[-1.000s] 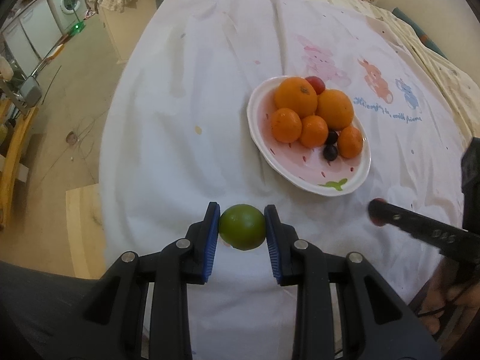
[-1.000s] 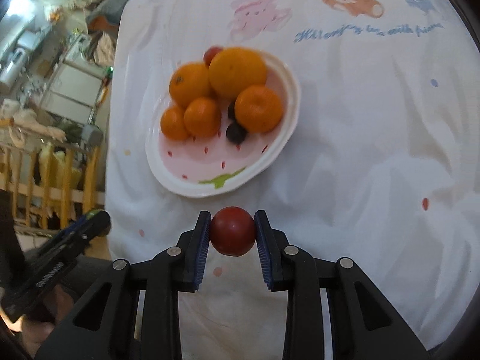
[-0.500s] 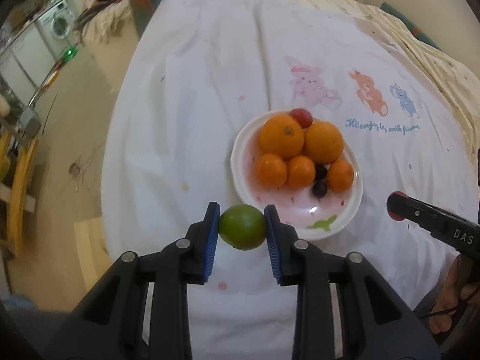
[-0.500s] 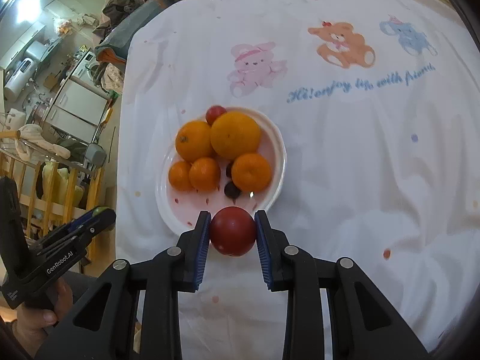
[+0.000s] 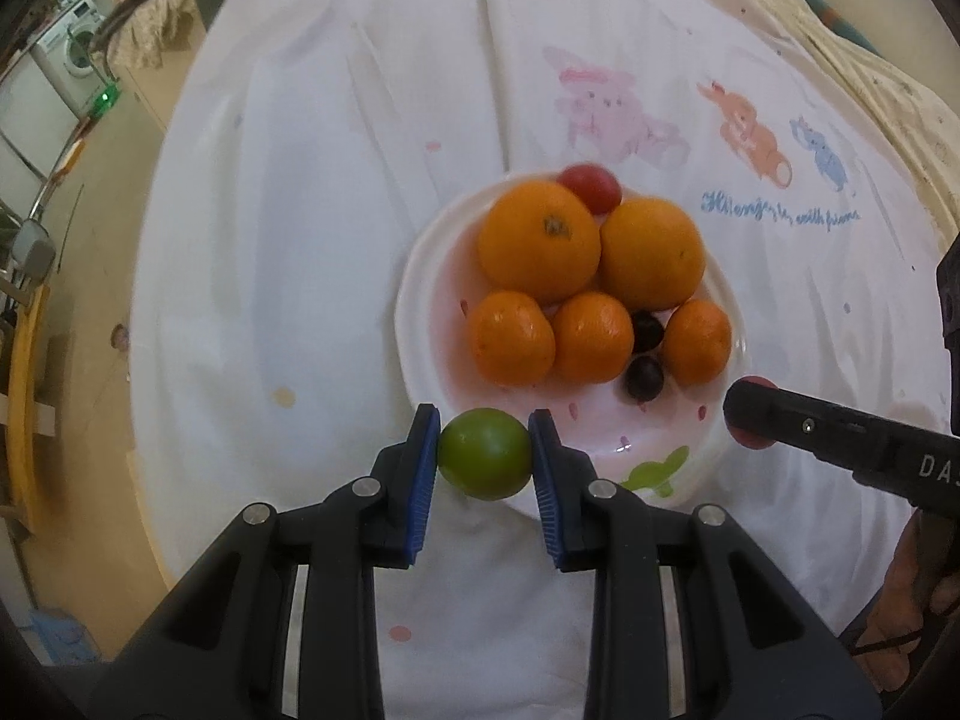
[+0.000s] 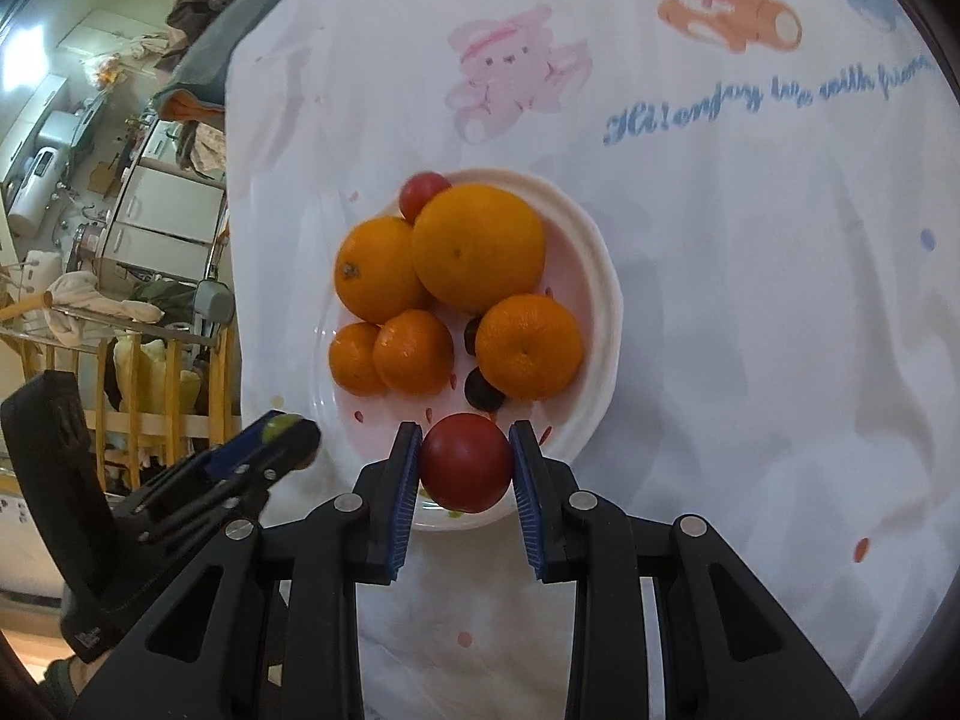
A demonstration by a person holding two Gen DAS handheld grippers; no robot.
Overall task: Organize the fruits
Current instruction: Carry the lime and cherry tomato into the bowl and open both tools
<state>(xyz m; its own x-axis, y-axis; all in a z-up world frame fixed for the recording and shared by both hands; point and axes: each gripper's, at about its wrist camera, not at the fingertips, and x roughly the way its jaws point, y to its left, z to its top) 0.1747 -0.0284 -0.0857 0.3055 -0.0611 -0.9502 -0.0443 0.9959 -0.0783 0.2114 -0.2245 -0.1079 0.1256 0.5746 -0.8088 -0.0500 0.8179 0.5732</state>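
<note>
**Two fruits poised at the plate's near rim**

The left hand-held gripper (image 5: 485, 455) is clamped on a round green lime-like fruit (image 5: 483, 453); the right hand-held gripper (image 6: 463, 461) is clamped on a round dark-red fruit (image 6: 465, 461). The white pink-speckled plate (image 5: 420, 276) of oranges on the white cloth-covered counter (image 5: 288, 228) lies just above each gripper in its frame. In its own view the red fruit sits over the rim, nearer the bare patch; the green one sits at the rim's lower left edge.

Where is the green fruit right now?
The green fruit is pinched in the left gripper, at the near rim of the plate of oranges.
</note>
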